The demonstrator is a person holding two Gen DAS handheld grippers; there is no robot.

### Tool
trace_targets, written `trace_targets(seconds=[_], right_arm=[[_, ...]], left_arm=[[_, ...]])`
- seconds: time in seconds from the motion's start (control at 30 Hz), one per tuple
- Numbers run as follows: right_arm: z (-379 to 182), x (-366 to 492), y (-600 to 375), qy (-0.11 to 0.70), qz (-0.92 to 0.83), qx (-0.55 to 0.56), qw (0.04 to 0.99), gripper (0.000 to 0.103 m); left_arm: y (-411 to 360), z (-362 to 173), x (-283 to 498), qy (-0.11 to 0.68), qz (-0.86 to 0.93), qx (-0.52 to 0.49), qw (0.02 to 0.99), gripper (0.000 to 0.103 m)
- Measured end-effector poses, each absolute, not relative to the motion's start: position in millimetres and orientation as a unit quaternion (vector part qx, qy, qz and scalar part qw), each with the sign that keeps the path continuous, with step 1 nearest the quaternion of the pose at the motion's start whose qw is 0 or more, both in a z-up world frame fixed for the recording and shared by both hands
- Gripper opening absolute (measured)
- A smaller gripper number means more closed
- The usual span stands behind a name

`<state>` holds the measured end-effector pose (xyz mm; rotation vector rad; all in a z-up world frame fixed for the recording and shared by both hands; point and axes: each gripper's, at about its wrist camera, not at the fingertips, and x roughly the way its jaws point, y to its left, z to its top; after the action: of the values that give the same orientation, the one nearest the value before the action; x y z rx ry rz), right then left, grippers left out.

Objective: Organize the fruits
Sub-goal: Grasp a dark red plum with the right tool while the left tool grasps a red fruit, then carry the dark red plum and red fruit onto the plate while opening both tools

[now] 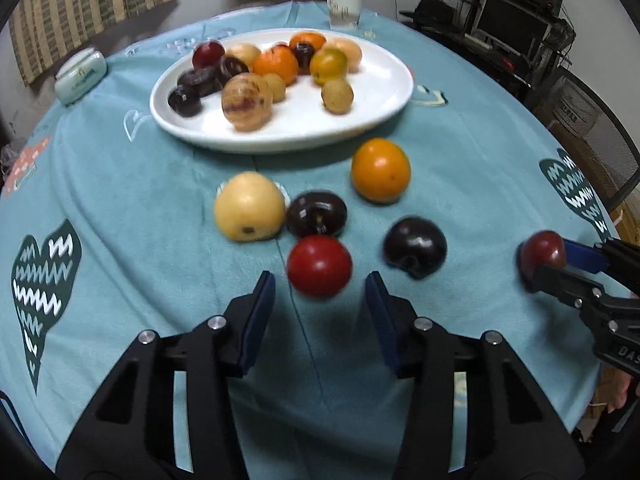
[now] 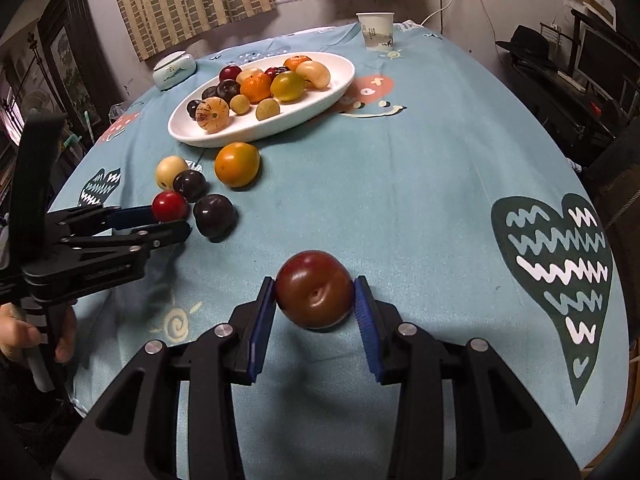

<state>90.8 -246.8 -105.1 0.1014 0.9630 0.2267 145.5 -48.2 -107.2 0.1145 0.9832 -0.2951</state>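
Note:
A white oval plate (image 1: 372, 100) (image 2: 332, 84) holds several fruits on the teal tablecloth. In front of it lie an orange fruit (image 1: 380, 170) (image 2: 237, 164), a yellow fruit (image 1: 249, 206) (image 2: 170, 171), two dark plums (image 1: 316, 213) (image 1: 415, 246) and a bright red fruit (image 1: 319, 266) (image 2: 169, 206). My left gripper (image 1: 320, 292) (image 2: 172, 222) is open, its fingertips either side of the red fruit. My right gripper (image 2: 315, 300) (image 1: 540, 260) is shut on a red-brown plum (image 2: 314, 294) (image 1: 542, 252) near the table's front right.
A paper cup (image 1: 344, 10) (image 2: 376, 32) stands behind the plate. A pale lidded dish (image 1: 80, 76) (image 2: 175, 70) sits at the back left. Curtains hang behind the table; a desk with a monitor (image 1: 516, 28) is at the right.

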Motion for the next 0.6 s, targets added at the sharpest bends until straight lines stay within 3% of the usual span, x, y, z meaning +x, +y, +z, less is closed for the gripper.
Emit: trace_targets(seconds=[0.13,0.2,0.23,0.27,0.6], right_arm=[[-112.5,94.5,-243.1,0.472,0.119,0.054,0.872,0.044],[-113.9,96.4,-239.6,0.469,0.123,0.05,0.873,0.041],[-113.6,96.3,-238.0,0.467,0.123,0.048,0.874,0.04],[-113.4,96.2,-237.5,0.466,0.122,0.046,0.875,0.039],[-90.2,90.6,-225.7,0.448,0.135,0.049,0.882,0.039]], left_arm=[[-51.7,-107.4,151.0,0.462,-0.144,0.058,0.873,0.048],[-51.5,-107.6,151.5,0.456,-0.146,0.055,0.876,0.042],[-50.6,-107.3,151.8,0.453,-0.146,0.054,0.878,0.032],[-49.2,-106.6,152.2,0.452,-0.15,0.05,0.878,0.031],[-36.6,-75.4,131.0,0.423,-0.161,0.032,0.891,0.031]])
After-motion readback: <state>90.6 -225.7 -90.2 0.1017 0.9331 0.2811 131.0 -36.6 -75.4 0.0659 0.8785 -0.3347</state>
